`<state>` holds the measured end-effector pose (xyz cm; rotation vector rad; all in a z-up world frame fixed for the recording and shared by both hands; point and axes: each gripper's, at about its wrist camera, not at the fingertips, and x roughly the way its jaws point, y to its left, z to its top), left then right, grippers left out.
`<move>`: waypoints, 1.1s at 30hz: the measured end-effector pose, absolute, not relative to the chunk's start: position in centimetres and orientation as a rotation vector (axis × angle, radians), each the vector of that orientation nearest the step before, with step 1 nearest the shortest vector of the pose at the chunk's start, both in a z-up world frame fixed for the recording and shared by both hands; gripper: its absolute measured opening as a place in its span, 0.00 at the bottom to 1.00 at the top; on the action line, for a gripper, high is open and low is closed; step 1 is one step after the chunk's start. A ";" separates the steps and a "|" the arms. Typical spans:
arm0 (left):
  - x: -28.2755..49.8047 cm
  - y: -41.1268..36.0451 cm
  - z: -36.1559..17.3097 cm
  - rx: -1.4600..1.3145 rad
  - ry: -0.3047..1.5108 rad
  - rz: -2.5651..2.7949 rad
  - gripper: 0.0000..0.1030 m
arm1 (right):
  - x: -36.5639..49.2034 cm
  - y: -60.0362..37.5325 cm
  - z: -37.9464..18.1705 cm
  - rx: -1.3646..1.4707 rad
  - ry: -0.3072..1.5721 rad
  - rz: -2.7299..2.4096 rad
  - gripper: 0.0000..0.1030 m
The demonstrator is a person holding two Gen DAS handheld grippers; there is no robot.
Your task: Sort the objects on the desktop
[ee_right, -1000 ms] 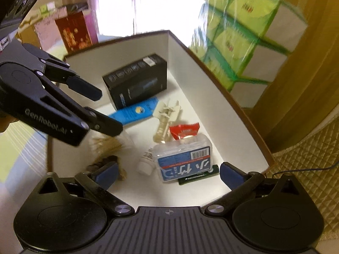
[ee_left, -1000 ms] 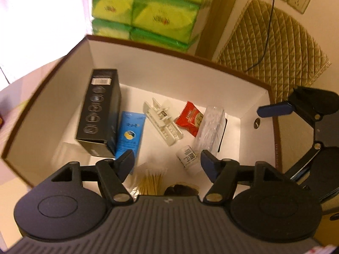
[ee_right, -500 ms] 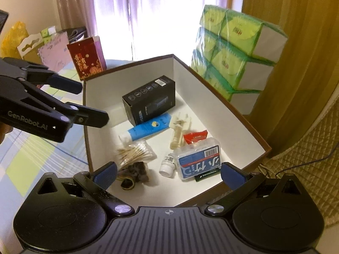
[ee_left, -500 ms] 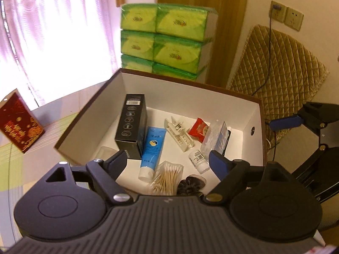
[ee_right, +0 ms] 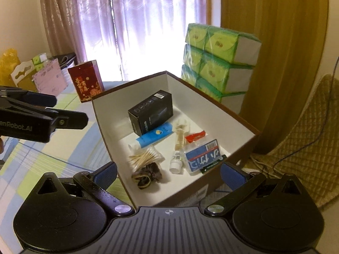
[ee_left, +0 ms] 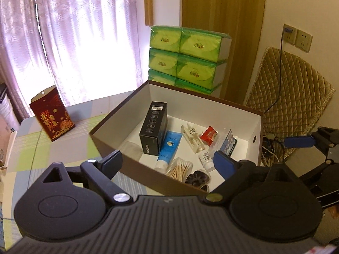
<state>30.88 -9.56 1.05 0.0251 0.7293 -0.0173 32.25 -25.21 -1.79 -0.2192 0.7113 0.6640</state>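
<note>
From the left wrist, the left gripper (ee_left: 167, 162) hangs released, its jaws having just been opening with nothing between them, above the near wall of the box (ee_left: 214, 106) on the bench (ee_left: 63, 127). From the right wrist, the right gripper (ee_right: 168, 173) is released and empty; black carton (ee_right: 151, 111), blue tube (ee_right: 153, 136) and cotton swabs (ee_right: 145, 158) lie inside the box.
</note>
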 end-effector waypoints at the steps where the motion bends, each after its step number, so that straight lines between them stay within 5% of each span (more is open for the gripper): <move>1: 30.3 -9.6 1.1 0.024 0.725 -0.015 0.88 | 31.8 -25.3 -1.7 -0.223 0.703 0.658 0.98; 10: 25.3 -10.8 2.2 0.008 0.671 0.036 0.97 | 27.7 -26.9 -0.7 -0.212 0.671 0.653 0.98; 33: 16.2 -13.8 2.3 -0.044 0.714 0.141 0.99 | 21.0 -31.2 -1.4 -0.215 0.638 0.659 0.98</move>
